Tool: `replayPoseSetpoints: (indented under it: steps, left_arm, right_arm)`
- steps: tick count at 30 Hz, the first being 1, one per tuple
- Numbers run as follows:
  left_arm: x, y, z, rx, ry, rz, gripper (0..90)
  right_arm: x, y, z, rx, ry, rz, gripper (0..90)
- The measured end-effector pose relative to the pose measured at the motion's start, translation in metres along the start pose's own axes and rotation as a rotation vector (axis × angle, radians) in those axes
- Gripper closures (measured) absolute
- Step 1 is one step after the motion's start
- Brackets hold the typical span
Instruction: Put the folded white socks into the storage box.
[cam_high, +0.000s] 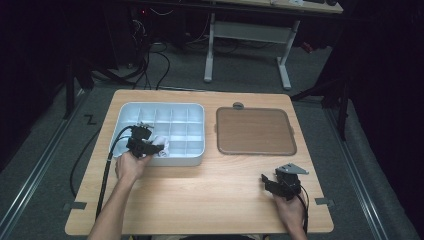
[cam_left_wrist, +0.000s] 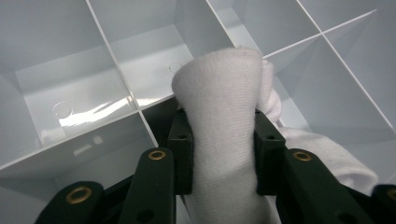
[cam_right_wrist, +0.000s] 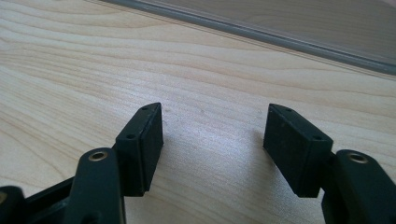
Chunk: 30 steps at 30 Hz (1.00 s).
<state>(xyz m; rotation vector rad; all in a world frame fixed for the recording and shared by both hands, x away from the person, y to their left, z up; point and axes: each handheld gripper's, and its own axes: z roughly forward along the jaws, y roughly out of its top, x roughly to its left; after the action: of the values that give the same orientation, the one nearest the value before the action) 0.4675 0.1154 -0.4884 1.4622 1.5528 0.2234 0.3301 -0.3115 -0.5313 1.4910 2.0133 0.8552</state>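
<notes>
A rolled white sock (cam_left_wrist: 224, 121) is pinched between the pads of my left gripper (cam_left_wrist: 223, 149), which is shut on it. It hangs over the compartments of the pale grey divided tray (cam_left_wrist: 112, 65). In the high view the left gripper (cam_high: 150, 146) hovers over the tray's (cam_high: 127, 110) front left corner, with the white sock (cam_high: 162, 145) at its tips. My right gripper (cam_high: 270, 182) rests low over the wooden table (cam_high: 210, 190) at the front right. Its jaws stand wide apart in the right gripper view (cam_right_wrist: 212, 135), with only bare wood between them.
A brown mat with a grey rim (cam_high: 255, 131) lies to the right of the tray, and its edge (cam_right_wrist: 261, 37) runs across the top of the right gripper view. Beyond the table stand a desk frame (cam_high: 247, 35) and cables on the floor.
</notes>
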Motion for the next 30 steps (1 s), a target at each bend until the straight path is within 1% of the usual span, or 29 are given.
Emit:
replayPoseSetpoints:
  steps: [2, 5, 9, 10, 15, 17, 21, 26, 30]
  left_arm:
    - [-0.001, -0.001, 0.0, -0.001, 0.004, 0.001, 67.4]
    - [-0.003, -0.004, 0.001, -0.001, 0.018, 0.027, 67.3]
    - [-0.003, -0.004, 0.002, -0.004, 0.022, 0.027, 66.5]
    - [-0.004, -0.004, 0.001, -0.013, 0.022, 0.023, 65.9]
    - [-0.006, -0.005, -0.002, -0.04, 0.027, 0.038, 62.4]
    - [-0.006, -0.005, -0.003, -0.048, 0.026, 0.036, 61.0]
    - [-0.008, -0.002, -0.005, -0.063, 0.02, 0.019, 57.2]
    - [-0.008, 0.0, -0.008, -0.071, 0.012, 0.008, 52.8]
    - [-0.009, 0.001, -0.01, -0.079, 0.0, -0.009, 48.4]
  right_arm:
    - [0.0, 0.0, 0.0, 0.0, 0.0, 0.0, 38.2]
    - [0.0, 0.0, 0.0, 0.0, 0.001, -0.001, 38.2]
    - [0.0, 0.0, 0.0, 0.001, 0.002, -0.001, 38.2]
    - [0.0, 0.0, 0.0, 0.001, 0.002, -0.002, 38.2]
    - [0.0, 0.0, 0.0, 0.001, 0.003, -0.002, 38.1]
    - [0.0, 0.0, 0.0, 0.001, 0.003, -0.002, 38.0]
    - [0.0, 0.0, 0.0, 0.001, 0.003, -0.002, 38.0]
    - [0.0, 0.0, 0.0, 0.001, 0.004, -0.002, 38.0]
    - [0.0, 0.0, 0.0, 0.001, 0.004, -0.003, 37.9]
